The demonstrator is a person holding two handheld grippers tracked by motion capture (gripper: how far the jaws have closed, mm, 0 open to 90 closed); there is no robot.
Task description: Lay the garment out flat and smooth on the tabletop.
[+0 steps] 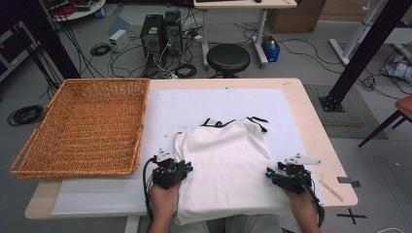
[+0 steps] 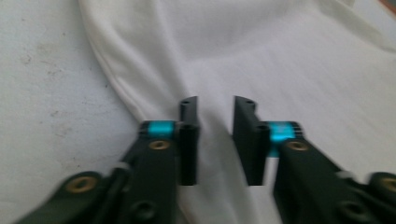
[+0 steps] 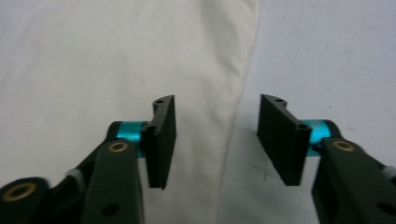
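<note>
**Two tools at the side edges of a white garment, before a grasp**

Risk: each tool may pinch a single layer, or miss the cloth, so that the white T-shirt [image 1: 226, 165] drags or bunches instead of folding cleanly. On the right the cause would be alignment, since the shirt's side edge runs between the jaws with bare worktop [image 3: 327, 56] under the outer one. On the left it would be a narrow gap set over a soft ridge of fabric.

Left tool [image 2: 215, 140]: jaws a small way apart, nothing clamped, cloth directly beneath and ahead of them. Right tool [image 3: 217, 140]: jaws wider apart, empty, straddling the shirt's hem line.

The shirt lies flat between the two tools, collar on the far side; a wicker basket [image 1: 82, 126] stands beyond the left tool.
</note>
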